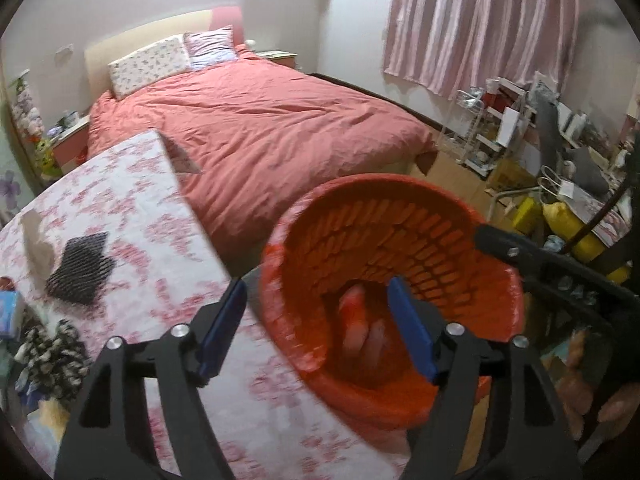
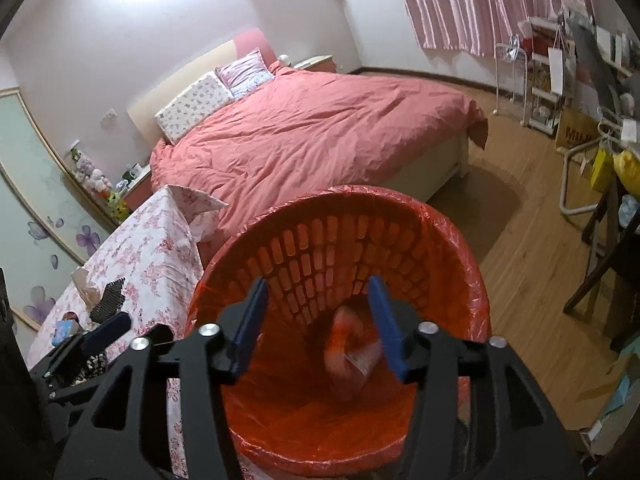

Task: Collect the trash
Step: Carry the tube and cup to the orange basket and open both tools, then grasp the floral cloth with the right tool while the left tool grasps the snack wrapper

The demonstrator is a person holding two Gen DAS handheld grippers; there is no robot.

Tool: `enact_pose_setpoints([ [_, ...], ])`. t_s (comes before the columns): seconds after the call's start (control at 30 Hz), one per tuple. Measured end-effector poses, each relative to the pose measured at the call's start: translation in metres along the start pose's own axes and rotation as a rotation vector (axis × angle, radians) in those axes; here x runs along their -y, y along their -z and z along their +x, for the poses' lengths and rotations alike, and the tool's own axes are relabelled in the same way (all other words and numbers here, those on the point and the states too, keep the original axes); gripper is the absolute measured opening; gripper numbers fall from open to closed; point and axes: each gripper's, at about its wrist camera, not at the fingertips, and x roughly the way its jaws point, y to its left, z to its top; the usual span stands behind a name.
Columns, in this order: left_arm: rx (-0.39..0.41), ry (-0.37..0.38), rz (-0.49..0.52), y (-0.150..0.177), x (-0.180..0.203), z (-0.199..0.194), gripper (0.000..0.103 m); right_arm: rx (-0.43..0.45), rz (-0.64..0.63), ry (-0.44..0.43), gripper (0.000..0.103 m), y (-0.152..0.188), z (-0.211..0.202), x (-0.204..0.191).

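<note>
Bin: red slatted trash basket [image 2: 448,240] with a red plastic liner, standing on the wood floor just right of the table, near the foot of the bed [image 1: 256,120].
Trash inside: 1 or 2 blurred pale-and-red pieces [image 2: 348,348] at the bottom of the basket; too smeared to name.
Left gripper [image 1: 320,332]: jaws apart, nothing between the pads, poised over the basket's left rim, likely right after a drop.
Right gripper [image 2: 318,324]: jaws apart and empty, aimed down into the basket mouth.
Table [image 1: 140,208]: floral cloth, left of the basket; placing the bin beside it keeps carries short.
Still to collect: a dark mesh piece [image 1: 80,268] and crumpled tan paper [image 1: 36,240] on the table's far-left part, probably trash.
</note>
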Motion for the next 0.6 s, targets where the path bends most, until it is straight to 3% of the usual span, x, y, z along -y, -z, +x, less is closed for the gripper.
enact_pose_setpoints([
  [0.1, 0.023, -0.069, -0.027, 0.007, -0.017, -0.014, 0.087, 0.028, -0.040, 0.022, 0.065, -0.002, -0.008, -0.008],
  [0.17, 0.043, -0.111, -0.033, 0.013, -0.027, -0.025, 0.091, 0.044, -0.072, 0.037, 0.075, -0.003, -0.011, -0.017],
  [0.3, 0.078, -0.215, -0.049, 0.033, -0.061, -0.053, 0.094, 0.080, -0.153, 0.060, 0.084, 0.006, -0.018, -0.045],
  [0.6, 0.091, -0.357, -0.182, 0.080, -0.155, -0.104, 0.095, 0.069, -0.312, -0.006, 0.087, 0.042, -0.015, -0.118],
])
